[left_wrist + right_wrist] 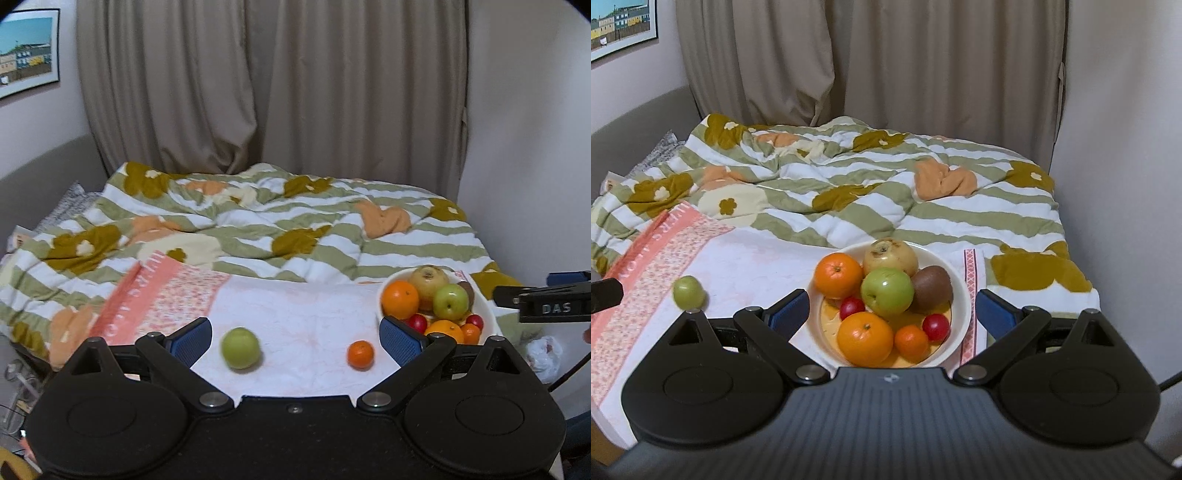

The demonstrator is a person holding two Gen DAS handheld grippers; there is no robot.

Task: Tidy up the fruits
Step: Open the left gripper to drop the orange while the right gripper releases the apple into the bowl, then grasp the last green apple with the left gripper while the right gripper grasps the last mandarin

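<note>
While most of the fruit already sits heaped in the round white ceramic bowl point(960, 291), two pieces lie loose on the pale pink-and-white towel point(295, 310) spread over the near end of the bed, so the sorting looks well advanced but not finished.

Inside the bowl, the right wrist view shows two large oranges point(839, 275), a shiny green apple point(887, 291), a yellowish pear-like fruit point(891, 256) at the far side, a brown kiwi point(931, 287) on the right, two small red plum-like fruits point(936, 326) and a small mandarin point(911, 342) near the front rim.

Left of the bowl, a small green apple point(241, 348) rests on the towel, its outline blurred, so it may be rolling. A small orange mandarin point(360, 354) lies between that apple and the bowl, near the bowl but apart from it.

Both claws are empty. The left gripper point(295, 338) stands wide open above the towel, with the two loose fruits seen between its blue pads (beyond them, not touched). The right gripper point(892, 312) is spread just as wide, framing the bowl without contact.

What remains, as I judge it, is to collect the green apple and the mandarin.
</note>
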